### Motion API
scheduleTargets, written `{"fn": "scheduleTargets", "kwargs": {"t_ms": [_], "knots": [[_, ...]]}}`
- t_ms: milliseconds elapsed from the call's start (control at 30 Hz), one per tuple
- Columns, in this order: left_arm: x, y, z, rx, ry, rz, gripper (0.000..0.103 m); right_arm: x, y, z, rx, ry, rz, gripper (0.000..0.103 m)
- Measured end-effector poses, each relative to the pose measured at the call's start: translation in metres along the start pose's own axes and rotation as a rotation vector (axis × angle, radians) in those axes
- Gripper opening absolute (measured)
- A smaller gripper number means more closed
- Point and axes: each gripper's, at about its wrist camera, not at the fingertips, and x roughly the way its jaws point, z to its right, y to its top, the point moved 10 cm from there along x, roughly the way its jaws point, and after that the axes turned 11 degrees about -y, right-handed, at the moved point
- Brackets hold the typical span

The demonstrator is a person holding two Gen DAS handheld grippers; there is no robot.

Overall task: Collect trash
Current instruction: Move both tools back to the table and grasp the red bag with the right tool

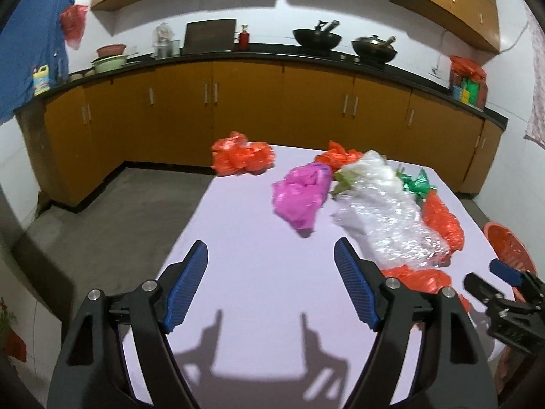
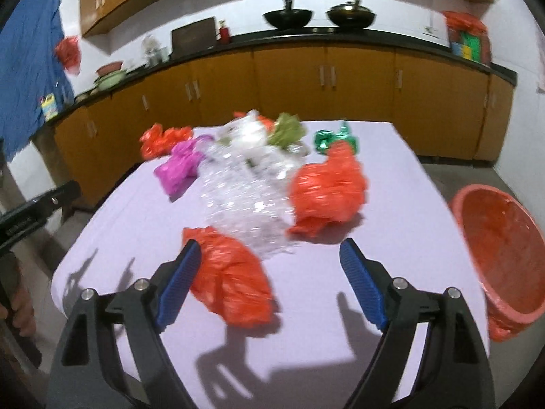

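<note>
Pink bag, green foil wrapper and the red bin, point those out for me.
pink bag [image 1: 299, 197], left wrist view, middle of the crumpled plastic.
green foil wrapper [image 2: 335, 138], right wrist view, shiny crumpled middle.
red bin [image 2: 504, 248], right wrist view, inner wall.

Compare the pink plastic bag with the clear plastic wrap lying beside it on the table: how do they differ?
Colour: the pink plastic bag is opaque magenta, while the clear plastic wrap is see-through and glinting.
Extent: the bag is a compact clump; the wrap is a longer heap.
Position: the bag lies left of the wrap in both views.
Both are crumpled and lie ungripped on the table.
</note>
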Motion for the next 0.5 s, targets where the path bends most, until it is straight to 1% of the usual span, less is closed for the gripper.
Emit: {"fn": "scheduleTargets", "kwargs": {"t_ms": [167, 400, 467, 500], "knots": [[-0.008, -0.009, -0.023, -0.039, 0.005, 0.0, 0.077, 0.018, -0.007, -0.023, -0.029, 0.014, -0.042, 0.082], [-0.011, -0.014, -0.037, -0.065, 0.003, -0.007, 0.077, 0.037, -0.016, -0.031, -0.037, 0.034, -0.093, 0.081], [-0.01, -0.014, -0.038, -0.071, -0.001, -0.01, 0.077, 0.038, -0.018, -0.034, -0.046, 0.045, -0.1, 0.075], [-0.009, -0.015, -0.038, -0.071, -0.003, -0.011, 0.077, 0.038, -0.02, -0.036, -0.054, 0.056, -0.106, 0.067]]}}
